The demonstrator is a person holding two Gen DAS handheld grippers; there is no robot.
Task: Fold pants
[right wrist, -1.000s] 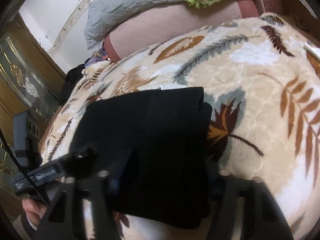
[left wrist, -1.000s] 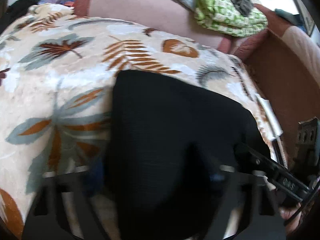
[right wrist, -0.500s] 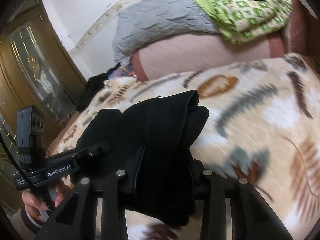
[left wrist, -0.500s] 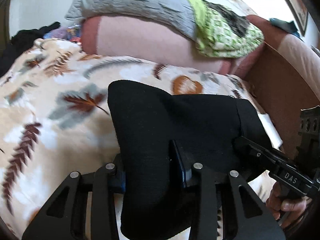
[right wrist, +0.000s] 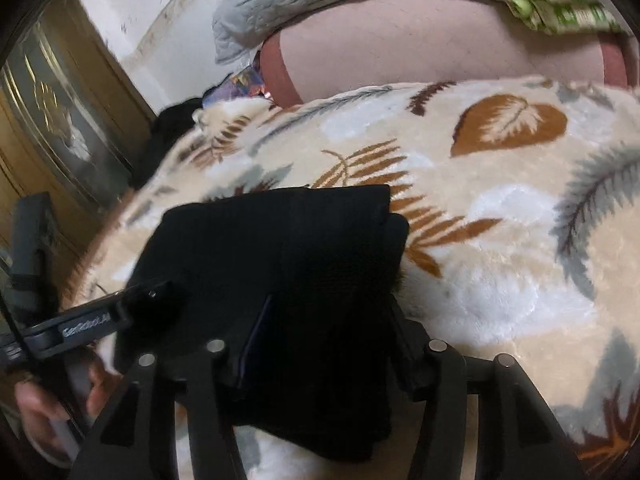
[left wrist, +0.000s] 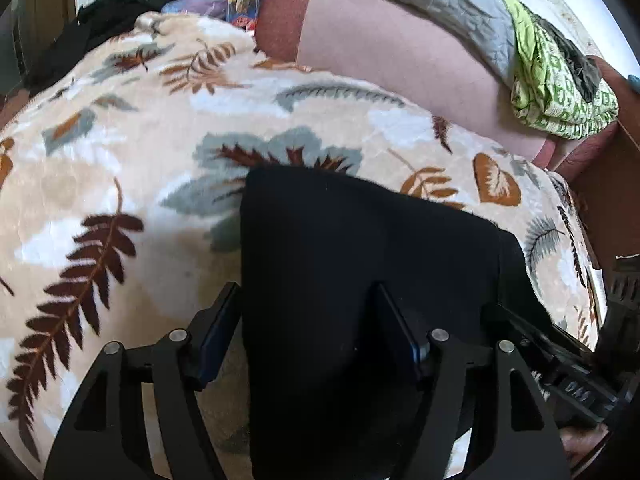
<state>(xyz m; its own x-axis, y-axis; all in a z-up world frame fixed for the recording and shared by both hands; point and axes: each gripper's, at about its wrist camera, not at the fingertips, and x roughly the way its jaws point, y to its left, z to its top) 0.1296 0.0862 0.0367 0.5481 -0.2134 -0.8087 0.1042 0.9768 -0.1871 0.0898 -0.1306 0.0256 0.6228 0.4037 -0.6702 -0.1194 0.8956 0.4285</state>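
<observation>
Folded black knit pants point(left wrist: 360, 264) lying as a compact rectangular bundle on the plush cream bed blanket printed with brown and grey leaves point(left wrist: 120, 152), near its front edge. Left gripper point(left wrist: 308, 320) straddling the bundle's left edge, jaws opening; one blue-padded finger point(left wrist: 218, 332) off the cloth to the side, the other resting over the fabric, so released rather than clenched. Right gripper point(right wrist: 332, 320) at the bundle's right side, jaws likewise opening, black cloth between them but no pinch visible; layered fold edges showing at the far right corner.

Step in hand, by the look of it: letting go after laying the last fold, with the task close to finished. Next move likely calls for drawing both grippers straight back without snagging the top layer, then perhaps a light press to flatten the stepped right edge.

Grey quilted cover point(right wrist: 320, 0) and green patterned cloth point(left wrist: 560, 92) heaped on the pink sofa back point(left wrist: 400, 60) beyond, well apart from the pants.
</observation>
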